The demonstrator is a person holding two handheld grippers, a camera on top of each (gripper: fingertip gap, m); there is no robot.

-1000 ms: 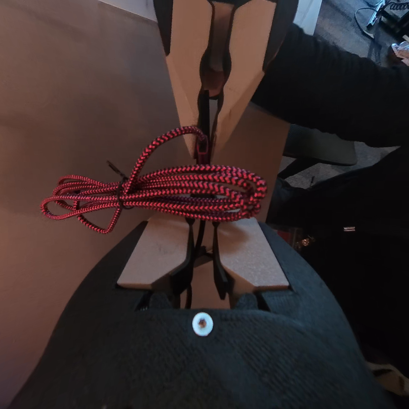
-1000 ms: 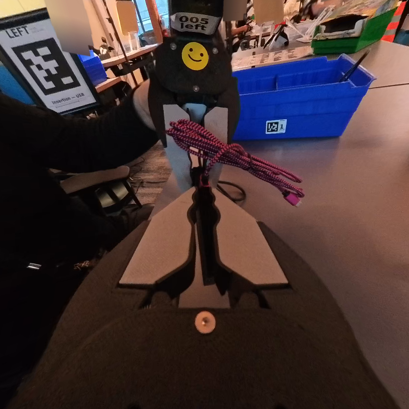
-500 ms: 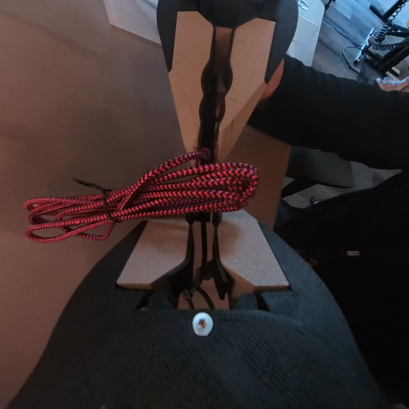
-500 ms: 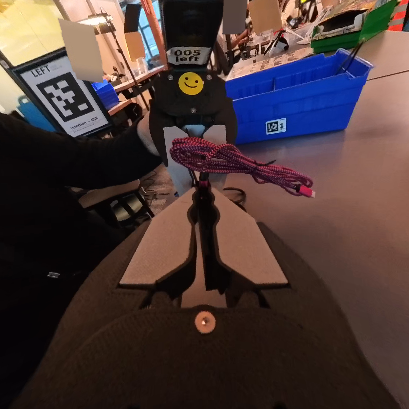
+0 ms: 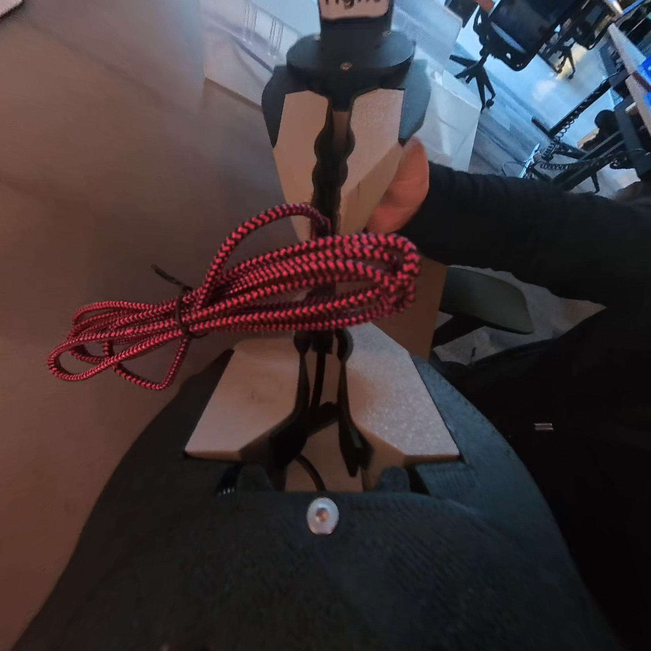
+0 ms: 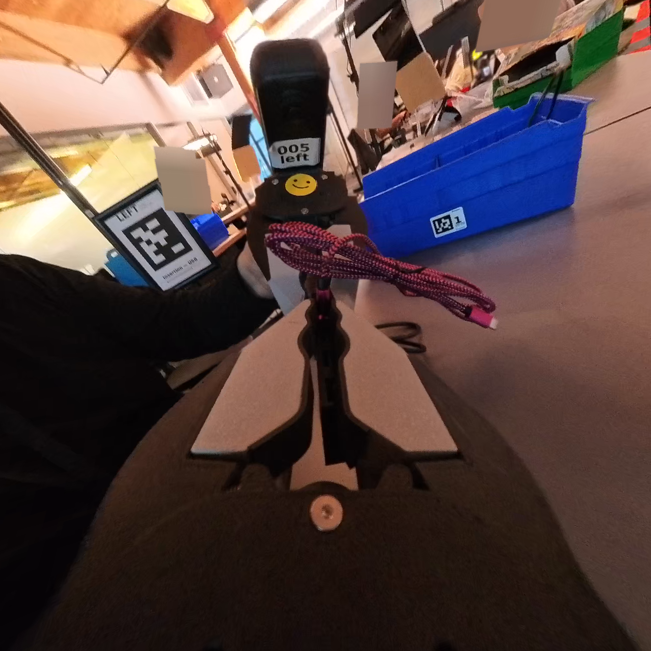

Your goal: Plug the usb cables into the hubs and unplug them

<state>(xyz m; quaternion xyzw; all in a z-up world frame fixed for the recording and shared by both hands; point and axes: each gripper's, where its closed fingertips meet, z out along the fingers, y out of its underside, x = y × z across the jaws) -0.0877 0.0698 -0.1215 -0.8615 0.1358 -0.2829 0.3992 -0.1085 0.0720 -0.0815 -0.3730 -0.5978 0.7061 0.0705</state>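
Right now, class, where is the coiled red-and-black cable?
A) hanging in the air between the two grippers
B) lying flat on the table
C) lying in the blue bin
A: the cable hangs above the table, between the right gripper and left gripper.

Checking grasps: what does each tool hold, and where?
Right tool pinches the red cable by its plug end; the coil hangs free. Left tool grips a slim black thing, likely the hub.

Red-and-black braided cable (image 5: 303,285) with pink plug (image 6: 481,318), blue bin (image 6: 493,186), yellow sticker (image 6: 300,184), grey table (image 6: 563,352).
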